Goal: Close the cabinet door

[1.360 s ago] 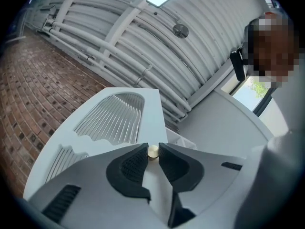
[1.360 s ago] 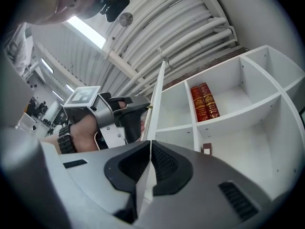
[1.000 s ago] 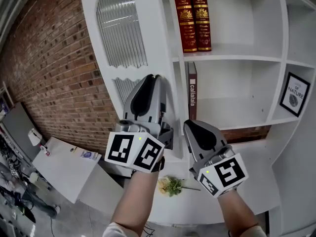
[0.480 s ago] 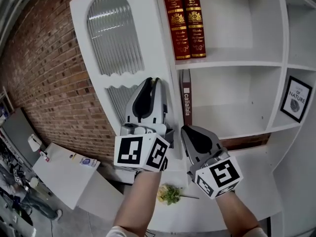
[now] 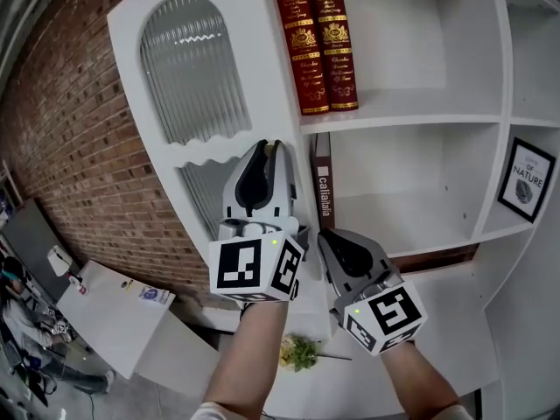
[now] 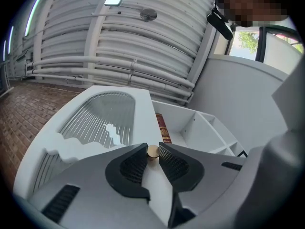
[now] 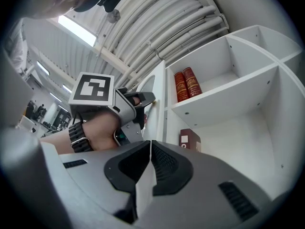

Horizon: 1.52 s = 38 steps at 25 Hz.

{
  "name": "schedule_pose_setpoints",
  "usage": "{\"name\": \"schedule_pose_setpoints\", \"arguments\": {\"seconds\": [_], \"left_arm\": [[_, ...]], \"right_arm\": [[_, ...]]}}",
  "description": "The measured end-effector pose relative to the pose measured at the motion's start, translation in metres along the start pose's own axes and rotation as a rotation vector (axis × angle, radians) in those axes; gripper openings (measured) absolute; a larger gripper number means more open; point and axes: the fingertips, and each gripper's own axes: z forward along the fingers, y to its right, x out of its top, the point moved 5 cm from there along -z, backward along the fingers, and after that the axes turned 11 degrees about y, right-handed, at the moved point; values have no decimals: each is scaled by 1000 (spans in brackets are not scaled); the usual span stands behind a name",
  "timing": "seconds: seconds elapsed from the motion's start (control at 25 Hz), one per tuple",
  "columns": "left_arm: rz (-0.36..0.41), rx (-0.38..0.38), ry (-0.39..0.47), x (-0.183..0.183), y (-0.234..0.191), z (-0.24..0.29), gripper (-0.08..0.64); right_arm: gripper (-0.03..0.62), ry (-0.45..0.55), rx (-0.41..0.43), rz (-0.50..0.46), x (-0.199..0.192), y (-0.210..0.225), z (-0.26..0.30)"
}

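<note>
The white cabinet door (image 5: pixel 188 68) has an arched ribbed-glass pane and stands open at the left of the shelves. In the left gripper view the door (image 6: pixel 95 123) fills the left side, and its small brass knob (image 6: pixel 152 151) sits pinched between the two dark pads. My left gripper (image 5: pixel 273 150) points up at the door's free edge and is shut on that knob. My right gripper (image 5: pixel 327 236) hangs just right of it and lower, in front of the shelf, its jaws shut with nothing in them (image 7: pixel 150 144).
Two red books (image 5: pixel 315 42) stand on the upper shelf and a brown book (image 5: pixel 324 191) on the one below. A framed print (image 5: pixel 523 179) leans at the right. A small flower sprig (image 5: pixel 300 353) lies on the counter. A brick wall (image 5: pixel 79 147) runs behind the door.
The left gripper has carried the knob along and the door has swung. Its face shows wider and its free edge now meets the red books. The right gripper drifted slightly left.
</note>
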Motion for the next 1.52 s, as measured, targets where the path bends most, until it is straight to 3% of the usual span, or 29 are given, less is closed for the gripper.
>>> {"name": "schedule_pose_setpoints", "arguments": {"seconds": [0.24, 0.72, 1.52], "left_arm": [[90, 20, -48, -12, 1, 10, 80], [131, 23, -73, -28, -1, 22, 80], [52, -34, -69, -20, 0, 3, 83]], "right_arm": [[19, 5, -5, 6, -3, 10, 1], [19, 5, -11, 26, -11, 22, 1], [18, -13, -10, 48, -10, -1, -7]]}}
